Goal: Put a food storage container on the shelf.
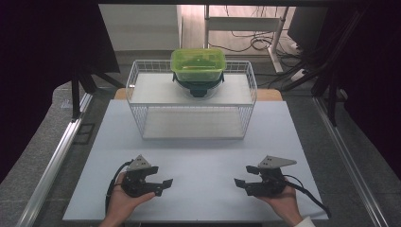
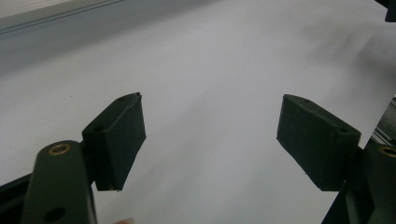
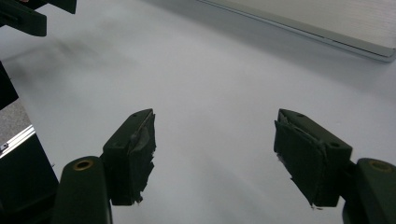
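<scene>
Right now the thing I'm after is the green lidded container [image 1: 198, 64], sitting on the upper shelf of the white wire basket rack [image 1: 137, 78] at the far side of the table [image 1: 203, 156], perched on a dark bowl-like object [image 1: 197, 87] beneath it. I judge it to be a light, stiff plastic box with smooth, fairly slippery walls; the contents are too dim to tell, so I'd treat it as possibly loaded. It looks too wide for one jaw span, so I'd take it by the rim lip on a short side, or press in from both ends with the two grippers, and lift it level so it doesn't slide off its perch. My left gripper [image 1: 161, 182] rests low on the near table, fingers [image 2: 119, 137] spread wide with nothing between them but bare surface. My right gripper [image 1: 242, 183] mirrors it, pads [image 3: 133, 151] worn and ragged, also wide apart and holding nothing, both well apart from the rack
</scene>
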### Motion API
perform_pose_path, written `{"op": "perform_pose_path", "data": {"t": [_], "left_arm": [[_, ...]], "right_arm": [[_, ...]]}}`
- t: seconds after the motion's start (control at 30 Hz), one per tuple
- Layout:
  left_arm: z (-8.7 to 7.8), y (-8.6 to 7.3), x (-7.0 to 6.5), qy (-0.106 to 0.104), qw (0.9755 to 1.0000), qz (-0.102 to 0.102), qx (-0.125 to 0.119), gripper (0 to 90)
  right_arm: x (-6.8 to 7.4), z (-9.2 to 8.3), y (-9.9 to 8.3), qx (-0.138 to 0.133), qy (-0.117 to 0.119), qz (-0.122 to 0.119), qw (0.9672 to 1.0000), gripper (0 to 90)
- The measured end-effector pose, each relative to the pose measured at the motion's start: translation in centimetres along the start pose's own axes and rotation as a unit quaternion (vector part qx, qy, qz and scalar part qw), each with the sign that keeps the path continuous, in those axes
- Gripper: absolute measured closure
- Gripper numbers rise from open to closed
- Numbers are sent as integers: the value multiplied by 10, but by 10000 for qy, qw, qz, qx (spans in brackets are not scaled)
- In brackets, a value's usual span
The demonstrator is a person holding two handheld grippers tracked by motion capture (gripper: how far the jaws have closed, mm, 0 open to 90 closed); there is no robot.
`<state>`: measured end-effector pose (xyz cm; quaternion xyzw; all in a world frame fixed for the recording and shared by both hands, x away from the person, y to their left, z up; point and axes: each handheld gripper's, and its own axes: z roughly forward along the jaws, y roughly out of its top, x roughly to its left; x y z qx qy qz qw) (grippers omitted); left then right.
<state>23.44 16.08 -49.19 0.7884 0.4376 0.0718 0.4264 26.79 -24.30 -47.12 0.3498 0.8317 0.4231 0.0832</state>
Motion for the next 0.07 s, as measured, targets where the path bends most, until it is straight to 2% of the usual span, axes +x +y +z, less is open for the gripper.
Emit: {"op": "perform_pose_path", "data": {"t": [0.07], "left_arm": [[0,0,2,8,10000,-20,-7,231]], "right_arm": [[-1,0,0,-2,-8,9,10000,281]]}}
